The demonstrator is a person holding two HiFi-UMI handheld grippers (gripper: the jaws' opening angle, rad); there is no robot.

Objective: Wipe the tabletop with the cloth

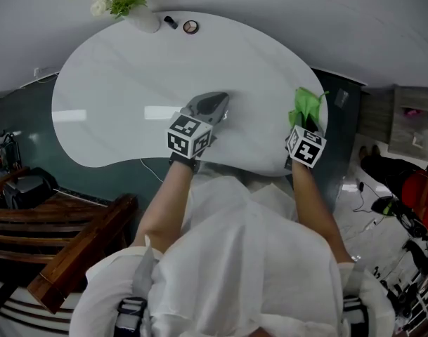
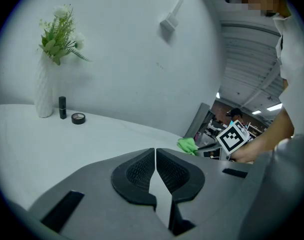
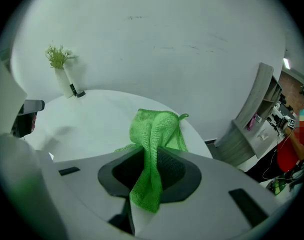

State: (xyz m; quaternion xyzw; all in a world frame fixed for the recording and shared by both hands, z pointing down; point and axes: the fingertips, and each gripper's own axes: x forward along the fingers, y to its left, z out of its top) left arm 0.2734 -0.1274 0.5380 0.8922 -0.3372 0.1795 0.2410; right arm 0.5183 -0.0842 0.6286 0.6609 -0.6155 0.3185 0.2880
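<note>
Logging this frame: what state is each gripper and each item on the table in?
left gripper: shut, nothing between its jaws.
right gripper: shut on the green cloth.
green cloth: bunched, pinched, sticking out past the jaws.
vase: upright, flowers in it.
dark tube: upright beside the vase.
round tin: lying flat on the tabletop.

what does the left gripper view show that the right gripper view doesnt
Only the left gripper view: the left gripper, its jaws together on nothing, and a small round tin near the vase. Only the right gripper view: the right gripper with its jaws clamped on the green cloth, which hangs down between them. Both: the white tabletop, the vase of flowers at its far edge, and the cloth itself.
</note>
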